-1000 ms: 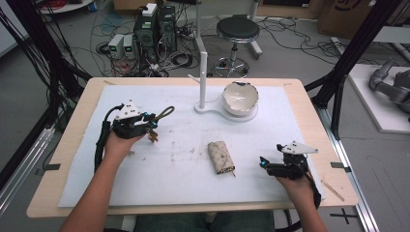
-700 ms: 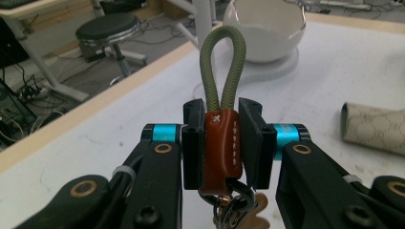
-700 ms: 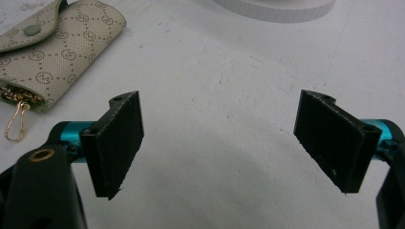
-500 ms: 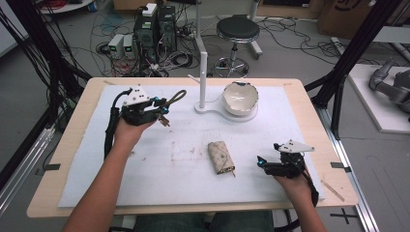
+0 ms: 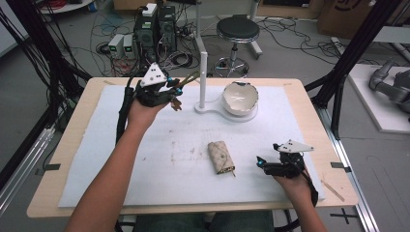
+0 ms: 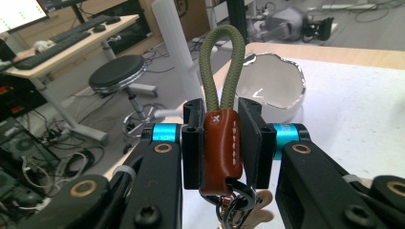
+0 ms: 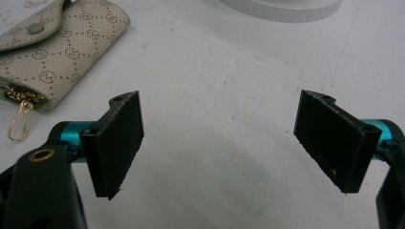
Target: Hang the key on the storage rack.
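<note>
**Hand-held gripper, left, clamped on keyring**

Left hand-held gripper (image 5: 175,92), raised above the bench (image 5: 72,159) at far left, grips the keyring (image 6: 220,143) by its leather tab; cord loop points toward the stand (image 5: 203,72), just to its right. Pouch (image 5: 221,157) lies mid-bench, long axis front-to-back, nearer the right hand-held gripper (image 5: 261,163), whose jaws stand wide apart, empty.

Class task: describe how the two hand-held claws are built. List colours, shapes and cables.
Each claw, left claw and right claw, has a black body with a grey three-cornered plate on top and a black cable trailing back. The flat black pads sit on blue metal sleeves, with brass-coloured rivets in the black links.
</note>
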Demonstrator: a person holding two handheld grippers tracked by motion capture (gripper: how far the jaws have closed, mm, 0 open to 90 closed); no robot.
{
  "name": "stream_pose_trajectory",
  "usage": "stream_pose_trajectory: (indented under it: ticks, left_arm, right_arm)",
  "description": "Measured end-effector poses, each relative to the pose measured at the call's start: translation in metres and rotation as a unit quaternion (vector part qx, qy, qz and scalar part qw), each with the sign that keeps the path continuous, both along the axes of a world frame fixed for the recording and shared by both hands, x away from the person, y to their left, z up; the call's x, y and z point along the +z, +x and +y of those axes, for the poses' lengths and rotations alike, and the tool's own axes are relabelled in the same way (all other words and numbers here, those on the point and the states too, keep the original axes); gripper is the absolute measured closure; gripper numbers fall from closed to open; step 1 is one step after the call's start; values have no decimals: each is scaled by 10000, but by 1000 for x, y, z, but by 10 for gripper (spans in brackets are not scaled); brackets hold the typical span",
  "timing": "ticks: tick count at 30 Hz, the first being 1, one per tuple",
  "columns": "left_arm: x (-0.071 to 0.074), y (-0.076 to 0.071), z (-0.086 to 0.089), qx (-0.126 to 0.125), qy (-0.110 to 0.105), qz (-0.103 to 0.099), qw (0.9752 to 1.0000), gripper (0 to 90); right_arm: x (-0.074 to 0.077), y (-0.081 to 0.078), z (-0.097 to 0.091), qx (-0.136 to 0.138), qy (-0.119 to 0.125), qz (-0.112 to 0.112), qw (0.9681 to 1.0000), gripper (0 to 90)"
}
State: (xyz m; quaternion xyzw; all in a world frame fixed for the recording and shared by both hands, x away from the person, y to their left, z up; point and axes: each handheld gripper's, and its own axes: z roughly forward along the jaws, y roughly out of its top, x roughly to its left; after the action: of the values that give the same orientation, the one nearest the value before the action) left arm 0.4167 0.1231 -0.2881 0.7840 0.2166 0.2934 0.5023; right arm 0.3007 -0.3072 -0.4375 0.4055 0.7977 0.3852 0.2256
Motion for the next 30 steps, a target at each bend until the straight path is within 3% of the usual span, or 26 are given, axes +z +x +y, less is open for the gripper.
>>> stream_pose_trajectory:
  ticks: [3, 9, 21, 30]
  left_arm:
    - [3, 3, -5, -4, 20, -34, 10000, 725]
    - [5, 13, -19, 30, 256, -49, 9997, 725]
    - [-13, 28, -38, 270, 747, -25, 9968, 727]
    - [-19, 35, -44, 336, 804, 7, 9962, 744]
  right_arm:
    - [0, 0, 0, -6, -2, -6, 10000, 175]
    - [0, 0, -1, -2, -12, -1, 10000, 175]
    - [-1, 0, 0, 1, -36, 25, 10000, 175]
    - [-2, 1, -1, -11, -28, 25, 10000, 175]
